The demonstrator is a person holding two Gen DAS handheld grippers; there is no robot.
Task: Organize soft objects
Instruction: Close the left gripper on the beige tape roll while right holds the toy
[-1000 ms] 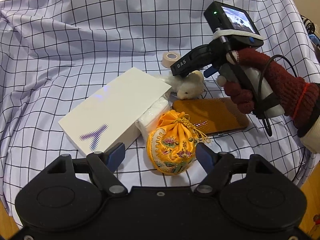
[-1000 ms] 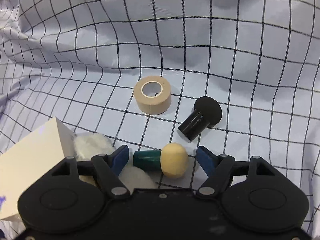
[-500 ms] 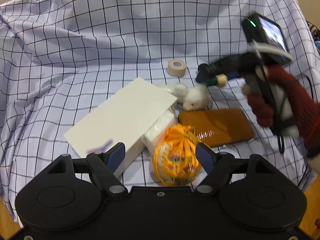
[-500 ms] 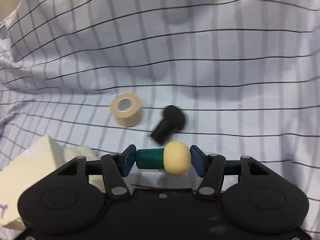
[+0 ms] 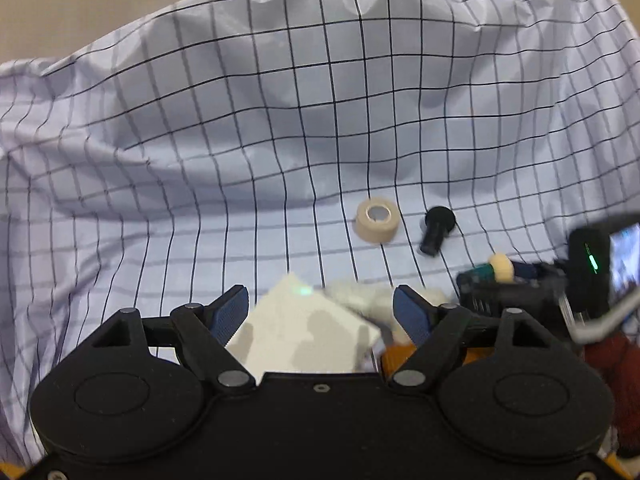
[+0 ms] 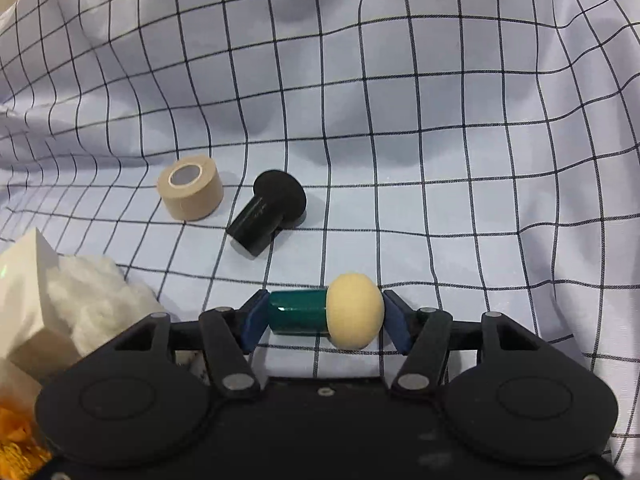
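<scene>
Fingers of my right gripper [image 6: 324,318] are clenched end to end on the small mushroom-shaped puff with a dark green stem and cream foam cap [image 6: 326,316], lifted above the white black-gridded cloth [image 6: 440,120]. My left gripper [image 5: 322,312] is opening, empty, over the flat white cardboard box [image 5: 304,332]. Beyond the puff lies the black mushroom-shaped puff [image 6: 266,214]; beside that, the beige tape roll [image 6: 190,192].

left wrist view: looked forward and down over the checked cloth [image 5: 280,128] from farther back
right wrist view: sat closer, angled down likewise
shared: tape roll [image 5: 377,220] [image 6: 190,193], black mushroom-shaped piece [image 5: 437,229] [image 6: 267,212], white box [image 5: 304,332] [image 6: 24,276]
</scene>
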